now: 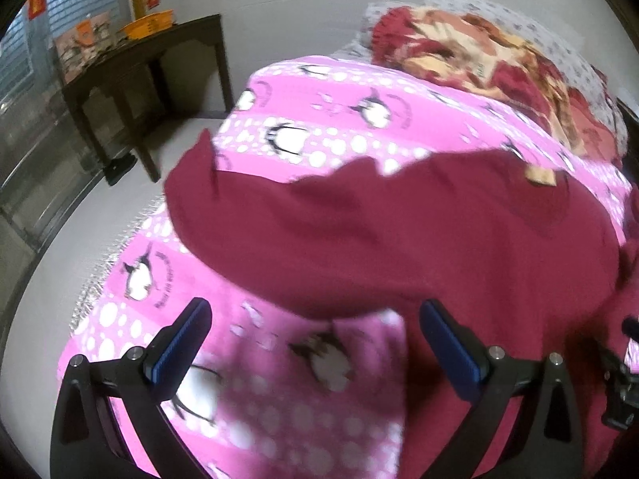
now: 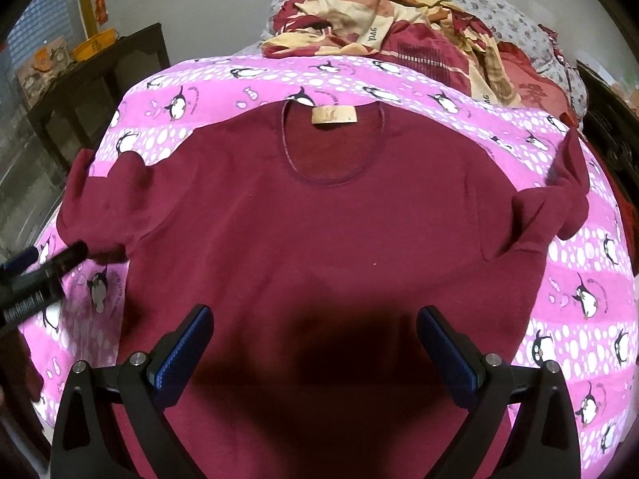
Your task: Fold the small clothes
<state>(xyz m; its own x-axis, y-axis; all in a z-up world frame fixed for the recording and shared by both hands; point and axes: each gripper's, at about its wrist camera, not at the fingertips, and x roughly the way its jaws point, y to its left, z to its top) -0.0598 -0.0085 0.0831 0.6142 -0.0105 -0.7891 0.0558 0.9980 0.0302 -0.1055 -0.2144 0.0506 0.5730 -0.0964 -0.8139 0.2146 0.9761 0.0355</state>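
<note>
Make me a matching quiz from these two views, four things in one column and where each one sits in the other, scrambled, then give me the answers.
Things:
1. shirt
2. label
3. orange bowl
4. patterned pile

Places:
A. on the dark table by the wall
B. spread flat on the pink penguin blanket
C. heaped beyond the blanket's far edge
D. inside the back of the neckline

Pairs: 1-B, 2-D, 3-A, 4-C
</note>
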